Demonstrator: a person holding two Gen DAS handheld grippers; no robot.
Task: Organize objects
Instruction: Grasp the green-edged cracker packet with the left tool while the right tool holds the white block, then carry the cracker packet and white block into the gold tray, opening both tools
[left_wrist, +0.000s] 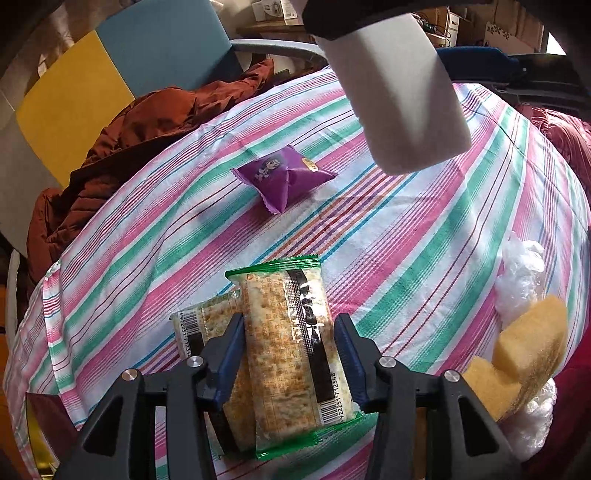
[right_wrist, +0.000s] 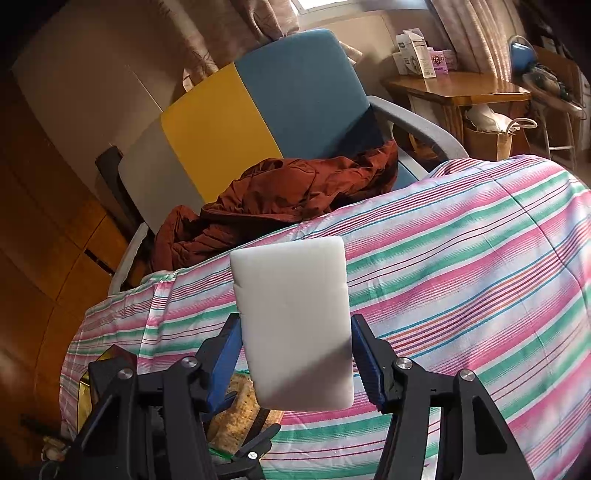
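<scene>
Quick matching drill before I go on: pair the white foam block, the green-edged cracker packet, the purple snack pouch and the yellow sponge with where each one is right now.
Things:
1. white foam block
2. green-edged cracker packet
3. purple snack pouch
4. yellow sponge

Places:
A. lying free on the striped cloth
B. between the left gripper fingers
C. clamped in the right gripper
D. beside clear plastic wrap

Pairs: 1-C, 2-B, 3-A, 4-D

On the counter (left_wrist: 424, 236), under a cloth (left_wrist: 155, 258), two cracker packs lie crossed: the upper pack (left_wrist: 291, 343) between the left gripper's (left_wrist: 290, 334) jaws, the lower pack (left_wrist: 201, 325) to its left. A pouch (left_wrist: 282, 177) lies farther back, well apart. Sponges (left_wrist: 517, 354) and a plastic bag (left_wrist: 524, 273) sit right. The right gripper (right_wrist: 293, 338) holds a block (right_wrist: 291, 321) above the counter. A jacket (right_wrist: 280, 195) lies on a chair (right_wrist: 306, 96) behind.
</scene>
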